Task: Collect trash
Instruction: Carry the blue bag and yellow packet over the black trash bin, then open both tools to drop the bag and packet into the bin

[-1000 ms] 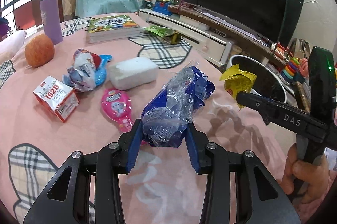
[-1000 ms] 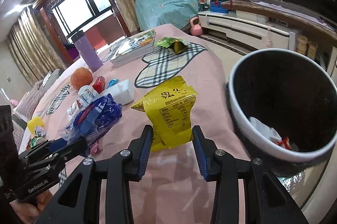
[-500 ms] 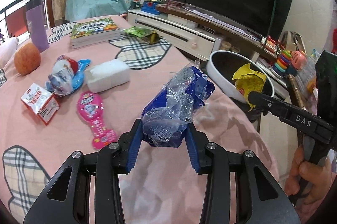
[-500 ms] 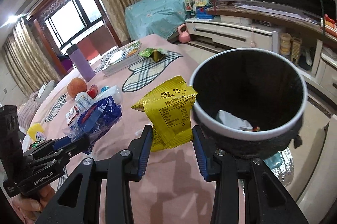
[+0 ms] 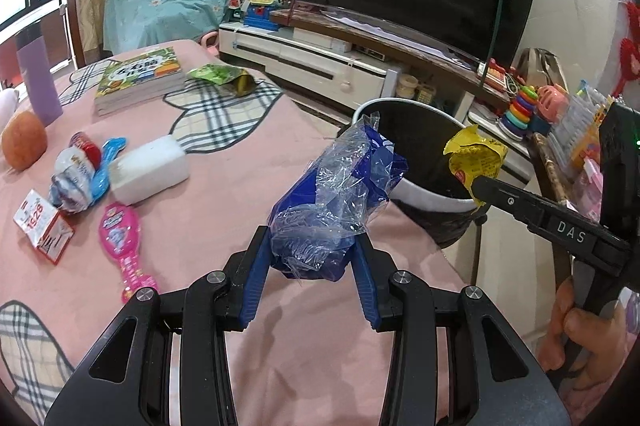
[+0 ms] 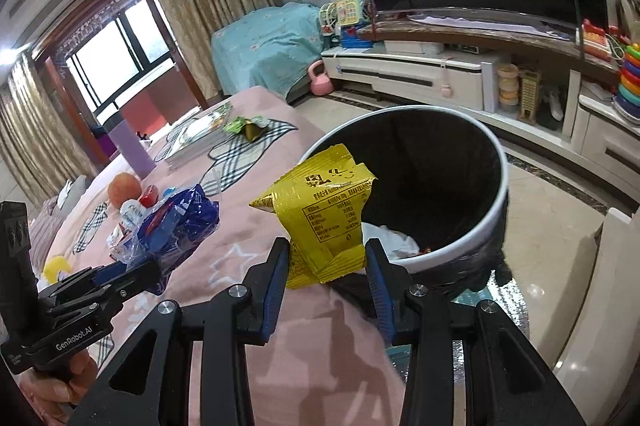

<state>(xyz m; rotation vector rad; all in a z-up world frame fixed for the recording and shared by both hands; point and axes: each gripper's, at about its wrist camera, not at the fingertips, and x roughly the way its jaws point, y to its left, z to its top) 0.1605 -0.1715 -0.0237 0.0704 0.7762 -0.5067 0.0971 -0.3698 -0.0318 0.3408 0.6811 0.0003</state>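
My left gripper [image 5: 312,258] is shut on a crumpled blue and clear plastic wrapper [image 5: 336,202], held above the pink table's right edge. That wrapper [image 6: 176,222] also shows at the left of the right wrist view. My right gripper [image 6: 326,262] is shut on a yellow snack packet [image 6: 324,210], held at the near rim of the round white-rimmed bin [image 6: 502,186]. The packet [image 5: 476,158] hangs over the bin [image 5: 424,198] in the left wrist view. White and red scraps lie inside the bin.
On the pink tablecloth [image 5: 224,194] lie a white block [image 5: 148,170], a pink toy [image 5: 120,234], a small red and white carton [image 5: 42,230], a crumpled wrapper [image 5: 76,166], an orange [image 5: 24,142], books [image 5: 140,78], a green packet [image 5: 220,76] and a purple bottle [image 5: 38,78]. A TV stand is behind.
Both grippers have carried their wrappers to the right, off the table's middle. The bin has come nearer, and the yellow packet now hangs at its rim.
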